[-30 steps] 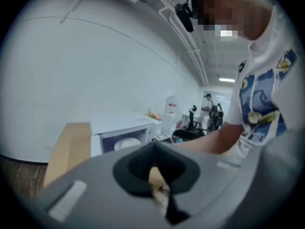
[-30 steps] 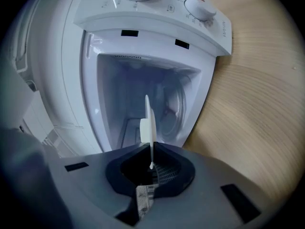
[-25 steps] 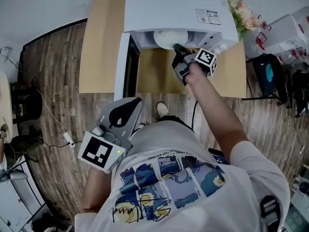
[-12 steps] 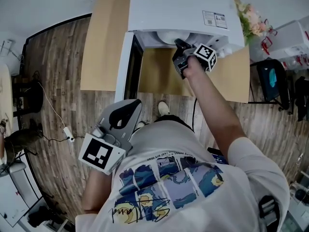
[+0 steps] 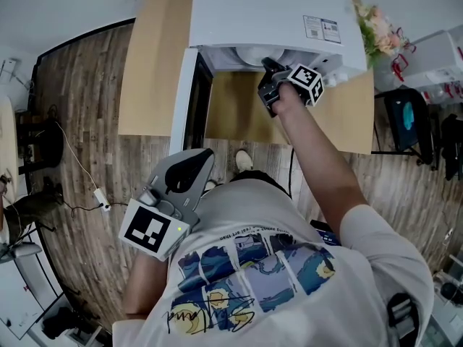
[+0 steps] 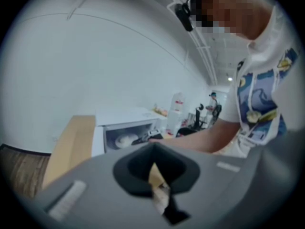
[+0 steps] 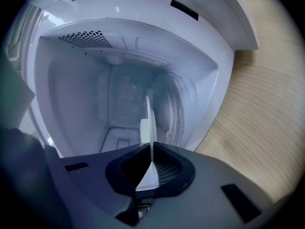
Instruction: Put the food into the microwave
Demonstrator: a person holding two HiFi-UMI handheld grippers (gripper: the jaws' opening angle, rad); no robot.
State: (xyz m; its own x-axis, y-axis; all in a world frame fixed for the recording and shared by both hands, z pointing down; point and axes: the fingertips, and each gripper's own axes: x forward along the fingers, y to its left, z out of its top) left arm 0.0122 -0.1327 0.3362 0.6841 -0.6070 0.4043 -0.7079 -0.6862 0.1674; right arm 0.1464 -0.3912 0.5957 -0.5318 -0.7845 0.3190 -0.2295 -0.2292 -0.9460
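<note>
Plate moved deeper into microwave (rim pinched between right fingers).

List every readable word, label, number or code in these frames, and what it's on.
No text is legible in any view.
Sticker on top of the microwave: print and a code square, too small to read.
T-shirt: small line of print and handwritten script, both illegible.
Cubes on the left hand-held gripper and right hand-held gripper: black-and-white square markers, no words.
</note>
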